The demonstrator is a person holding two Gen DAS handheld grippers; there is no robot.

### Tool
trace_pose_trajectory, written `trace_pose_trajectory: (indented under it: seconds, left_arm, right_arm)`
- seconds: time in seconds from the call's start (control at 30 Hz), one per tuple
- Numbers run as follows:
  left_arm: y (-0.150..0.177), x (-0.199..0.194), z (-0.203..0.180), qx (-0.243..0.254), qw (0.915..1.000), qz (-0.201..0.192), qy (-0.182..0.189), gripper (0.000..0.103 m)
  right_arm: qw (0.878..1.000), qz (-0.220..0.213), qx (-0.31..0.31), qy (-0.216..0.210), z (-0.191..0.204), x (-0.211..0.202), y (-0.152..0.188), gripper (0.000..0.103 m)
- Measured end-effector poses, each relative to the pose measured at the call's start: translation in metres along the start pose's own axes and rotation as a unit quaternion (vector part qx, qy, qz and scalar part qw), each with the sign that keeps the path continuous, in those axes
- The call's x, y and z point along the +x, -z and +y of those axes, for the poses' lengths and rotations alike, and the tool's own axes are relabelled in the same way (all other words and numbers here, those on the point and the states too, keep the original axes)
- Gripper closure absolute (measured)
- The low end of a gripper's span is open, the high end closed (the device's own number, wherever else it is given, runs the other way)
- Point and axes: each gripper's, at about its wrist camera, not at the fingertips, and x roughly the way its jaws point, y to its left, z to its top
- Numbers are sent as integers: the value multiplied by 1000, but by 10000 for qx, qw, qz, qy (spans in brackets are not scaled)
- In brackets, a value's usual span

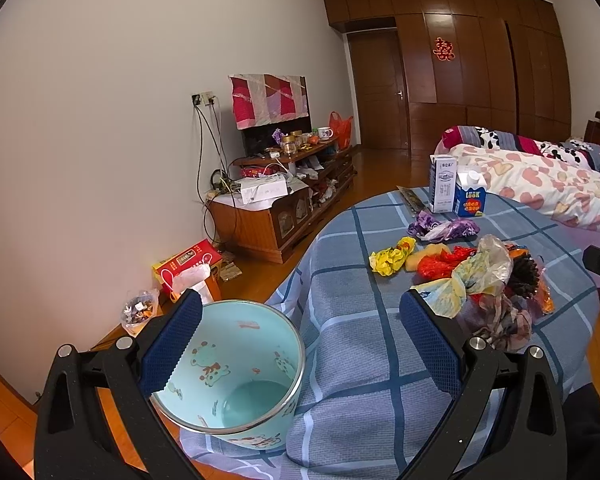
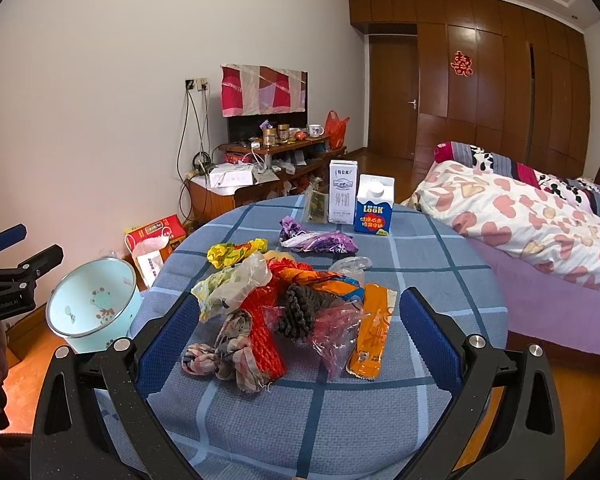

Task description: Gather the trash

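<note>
A: Where does the collecting stand?

B: At the start, I judge. The pale blue bin (image 1: 236,372) is empty, sitting off the table's (image 2: 440,280) edge at about eight o'clock in the right wrist view. The trash heap (image 2: 292,304) lies on the checked cloth, untouched.

A: And the tongs?

B: Both are spread wide and hold nothing. The left gripper (image 1: 300,360) has one pad inside the bin's mouth at its nine o'clock rim, though I cannot tell if it touches. The right gripper (image 2: 296,340) straddles the heap from the near side.

A: So what comes next?

B: Probably the right one closes on a near piece: the crumpled plaid rag (image 2: 224,356) at seven o'clock of the heap, or the orange wrapper (image 2: 374,332) at four. The two cartons (image 2: 360,204) stand apart at twelve o'clock. Thin plastic is slippery, so it needs a low, firm pinch.
</note>
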Motion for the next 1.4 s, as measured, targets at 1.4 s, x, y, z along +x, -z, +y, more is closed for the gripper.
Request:
trace_pose_trajectory:
  seconds: [1.4]
  left_arm:
    - [5, 9, 5, 32, 10000, 33, -38, 6]
  right_arm:
    - [10000, 97, 19, -8, 4, 5, 6, 5]
